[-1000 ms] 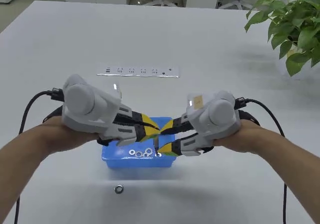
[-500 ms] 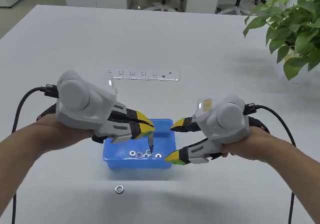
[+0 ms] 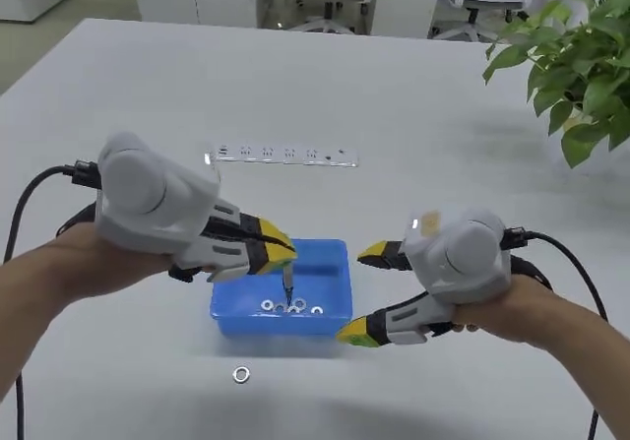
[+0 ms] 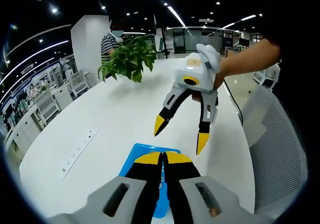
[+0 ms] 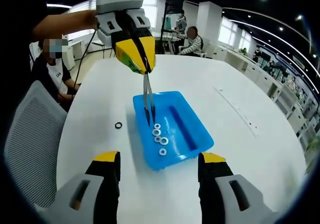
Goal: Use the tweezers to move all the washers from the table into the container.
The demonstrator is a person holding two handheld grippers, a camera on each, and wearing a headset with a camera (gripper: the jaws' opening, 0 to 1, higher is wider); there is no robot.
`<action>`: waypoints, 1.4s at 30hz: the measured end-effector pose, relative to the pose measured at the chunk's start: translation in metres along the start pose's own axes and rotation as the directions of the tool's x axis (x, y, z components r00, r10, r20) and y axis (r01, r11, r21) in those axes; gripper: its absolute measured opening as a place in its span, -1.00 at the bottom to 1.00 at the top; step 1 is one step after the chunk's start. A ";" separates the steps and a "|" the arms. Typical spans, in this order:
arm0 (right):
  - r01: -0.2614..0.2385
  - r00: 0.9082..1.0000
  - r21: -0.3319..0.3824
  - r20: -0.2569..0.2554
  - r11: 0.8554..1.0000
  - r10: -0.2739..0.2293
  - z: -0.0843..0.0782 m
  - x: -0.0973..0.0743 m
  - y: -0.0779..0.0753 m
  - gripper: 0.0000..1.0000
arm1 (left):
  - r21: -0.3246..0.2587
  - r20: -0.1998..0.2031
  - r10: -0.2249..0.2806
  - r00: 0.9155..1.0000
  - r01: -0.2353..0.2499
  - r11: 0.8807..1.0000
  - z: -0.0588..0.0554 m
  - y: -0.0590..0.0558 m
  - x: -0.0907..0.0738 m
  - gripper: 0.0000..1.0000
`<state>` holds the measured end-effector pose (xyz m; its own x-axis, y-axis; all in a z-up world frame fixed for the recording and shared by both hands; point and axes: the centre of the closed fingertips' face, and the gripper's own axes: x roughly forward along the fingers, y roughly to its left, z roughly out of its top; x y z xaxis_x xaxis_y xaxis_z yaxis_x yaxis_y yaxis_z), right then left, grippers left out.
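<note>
One washer [image 3: 241,374] lies on the table [image 3: 443,115], toward us from our left gripper [image 3: 280,251], which pinches the tweezers [image 3: 287,282], tips down, seemingly empty, over the container [image 3: 335,250]; our right gripper [image 3: 356,294] gapes empty

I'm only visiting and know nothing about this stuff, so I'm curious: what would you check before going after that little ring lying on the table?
1. Tweezers gripped: ok. The left gripper is shut on the tweezers.
2. Tweezer tips empty: cannot tell; they are too small to see.
3. Target free: ok. The single washer lies alone on the table, apart from the container.
4. Container steady: ok. It sits flat, with other washers inside.
5. Right gripper out of the way: ok. It is open, beside the container.
</note>
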<state>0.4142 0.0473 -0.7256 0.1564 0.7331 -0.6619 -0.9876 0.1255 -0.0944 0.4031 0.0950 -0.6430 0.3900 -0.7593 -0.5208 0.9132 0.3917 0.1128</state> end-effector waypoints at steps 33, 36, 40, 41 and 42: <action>0.007 1.000 0.061 0.010 0.998 -0.008 -0.010 -0.002 0.025 0.54 | -0.041 -0.045 -0.012 0.999 0.010 0.999 -0.029 -0.034 -0.032 -0.90; 0.008 1.000 0.062 0.011 0.998 -0.008 -0.011 -0.003 0.025 0.55 | -0.037 -0.059 -0.013 0.998 0.011 0.999 -0.036 -0.037 -0.032 -0.90; 0.006 1.000 0.067 0.012 0.998 -0.006 -0.011 -0.003 0.027 0.55 | -0.036 -0.064 -0.014 0.998 0.011 0.999 -0.043 -0.039 -0.032 -0.90; 0.005 1.000 0.066 0.011 0.998 -0.006 -0.012 -0.003 0.028 0.55 | -0.032 -0.065 -0.013 0.998 0.011 0.999 -0.044 -0.039 -0.032 -0.90; 0.005 1.000 0.066 0.010 0.998 -0.006 -0.012 -0.003 0.028 0.55 | -0.031 -0.066 -0.012 0.998 0.010 0.999 -0.046 -0.039 -0.032 -0.90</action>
<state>0.3857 0.0402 -0.7353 0.1624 0.7389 -0.6539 -0.9837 0.1730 -0.0488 0.3495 0.1272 -0.6696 0.3704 -0.7279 -0.5770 0.9129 0.3999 0.0816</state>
